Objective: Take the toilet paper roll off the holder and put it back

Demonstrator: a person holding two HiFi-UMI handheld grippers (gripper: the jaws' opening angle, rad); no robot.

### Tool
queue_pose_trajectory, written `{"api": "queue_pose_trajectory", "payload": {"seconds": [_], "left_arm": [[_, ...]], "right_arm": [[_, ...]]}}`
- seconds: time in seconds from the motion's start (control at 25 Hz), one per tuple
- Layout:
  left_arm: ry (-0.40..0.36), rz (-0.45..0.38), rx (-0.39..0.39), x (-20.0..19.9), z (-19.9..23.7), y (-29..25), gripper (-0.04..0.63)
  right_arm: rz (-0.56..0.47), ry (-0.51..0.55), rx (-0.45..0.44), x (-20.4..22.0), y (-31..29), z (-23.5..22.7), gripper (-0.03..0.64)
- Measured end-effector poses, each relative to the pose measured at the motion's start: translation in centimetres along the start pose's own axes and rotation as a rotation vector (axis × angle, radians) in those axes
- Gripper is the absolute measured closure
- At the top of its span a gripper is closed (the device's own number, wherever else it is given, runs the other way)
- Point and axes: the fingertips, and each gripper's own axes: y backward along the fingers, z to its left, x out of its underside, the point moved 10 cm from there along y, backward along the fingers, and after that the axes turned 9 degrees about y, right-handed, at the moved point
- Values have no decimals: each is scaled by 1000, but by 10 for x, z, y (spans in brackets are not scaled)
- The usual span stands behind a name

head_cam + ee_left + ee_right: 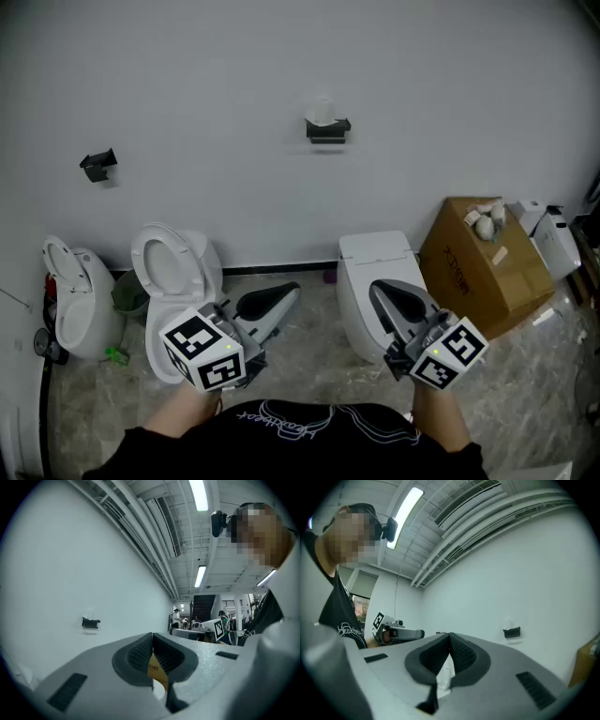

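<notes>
Toilet paper roll (322,111) on holder (327,130) faint, edges unclear. Objects (485,221) atop cardboard box (469,272) too small to identify.

I'm in a workshop hall mocked up as a bathroom: toilets (375,272) in a row, a paper holder (327,129) on the wall, bare ceiling ducts (164,522).

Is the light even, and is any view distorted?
Head view: even soft light, the black wall holder sharp. Left gripper view: fisheye bending, dark corners, a glaring ceiling strip lamp. Right gripper view: the same.
</notes>
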Motion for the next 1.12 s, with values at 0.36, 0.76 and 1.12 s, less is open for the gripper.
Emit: {"api": "queue_pose_trajectory", "payload": {"seconds": [0.36,0.76,1.12], "left_arm": [[-6,6,1,7,-20,-12,589],[-6,-24,-48,19,-35,-35,589],[1,-36,-59,33,-49,-65,589]], "right_arm": [[14,13,-18,-7,18,-10,614],[20,40,-7,0,44,-35,506],[55,86,13,5,74,-63,300]]}}
